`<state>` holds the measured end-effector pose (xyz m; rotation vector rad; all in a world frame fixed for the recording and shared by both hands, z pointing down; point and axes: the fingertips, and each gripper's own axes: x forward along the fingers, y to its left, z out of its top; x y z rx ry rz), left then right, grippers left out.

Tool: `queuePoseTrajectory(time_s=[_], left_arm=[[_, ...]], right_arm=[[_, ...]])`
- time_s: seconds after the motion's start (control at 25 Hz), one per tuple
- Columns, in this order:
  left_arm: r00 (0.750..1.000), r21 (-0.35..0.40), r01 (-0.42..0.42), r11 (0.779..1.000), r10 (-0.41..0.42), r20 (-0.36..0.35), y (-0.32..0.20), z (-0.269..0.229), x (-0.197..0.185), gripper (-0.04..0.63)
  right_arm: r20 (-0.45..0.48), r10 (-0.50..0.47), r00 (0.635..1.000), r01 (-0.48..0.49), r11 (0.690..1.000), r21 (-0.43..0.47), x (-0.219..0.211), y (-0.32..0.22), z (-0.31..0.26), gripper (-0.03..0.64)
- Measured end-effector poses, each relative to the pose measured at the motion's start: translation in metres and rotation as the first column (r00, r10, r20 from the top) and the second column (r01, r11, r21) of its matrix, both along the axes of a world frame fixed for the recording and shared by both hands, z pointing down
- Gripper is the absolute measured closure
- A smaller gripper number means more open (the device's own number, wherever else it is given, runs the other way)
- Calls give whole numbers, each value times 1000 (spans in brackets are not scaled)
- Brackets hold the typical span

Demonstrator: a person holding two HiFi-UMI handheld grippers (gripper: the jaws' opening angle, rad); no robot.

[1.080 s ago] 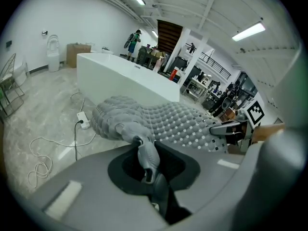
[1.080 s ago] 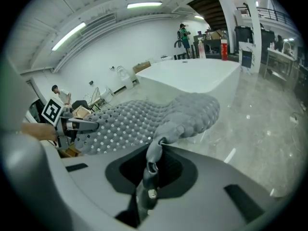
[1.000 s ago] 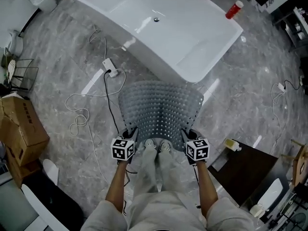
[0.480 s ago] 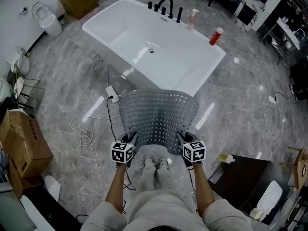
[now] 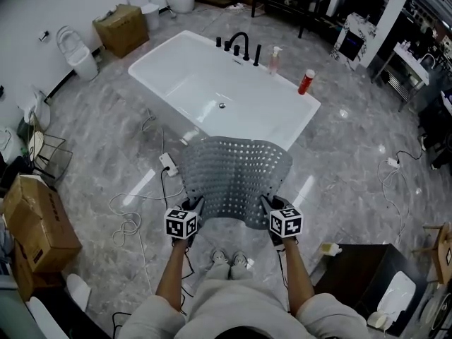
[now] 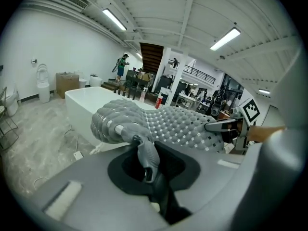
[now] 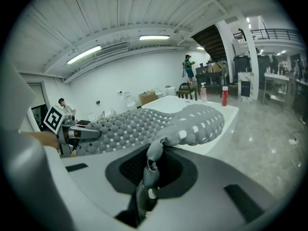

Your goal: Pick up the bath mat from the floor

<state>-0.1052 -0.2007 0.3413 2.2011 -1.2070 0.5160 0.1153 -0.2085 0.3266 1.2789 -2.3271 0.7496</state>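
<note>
Grey marble floor (image 5: 92, 140) lies beneath the person, whose shoes (image 5: 229, 258) show between the forearms. Just beyond them, the left gripper (image 5: 193, 205) is clamped tight on the near left corner of the grey perforated bath mat (image 5: 233, 175), and the right gripper (image 5: 268, 203) pinches the near right corner the same way. Held up between them, the mat stretches away from the person, its far edge curling downward in front of the white bathtub (image 5: 176, 83). On the tub's far rim stand a black faucet (image 5: 240, 44), a pump bottle (image 5: 273, 60) and a red bottle (image 5: 305, 82).
</note>
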Motion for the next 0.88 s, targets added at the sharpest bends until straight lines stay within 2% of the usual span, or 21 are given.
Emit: queuePoseTrajectory(time_s=[0.52, 0.88], left_arm=[[1000, 112, -19, 994, 20, -15, -20, -70, 10, 552], [999, 134, -33, 990, 34, -2, -19, -88, 10, 552]], right_arm=[[-24, 5, 1000, -2, 992, 124, 6, -17, -74, 569], [-3, 4, 1000, -4, 986, 164, 0, -19, -95, 569]])
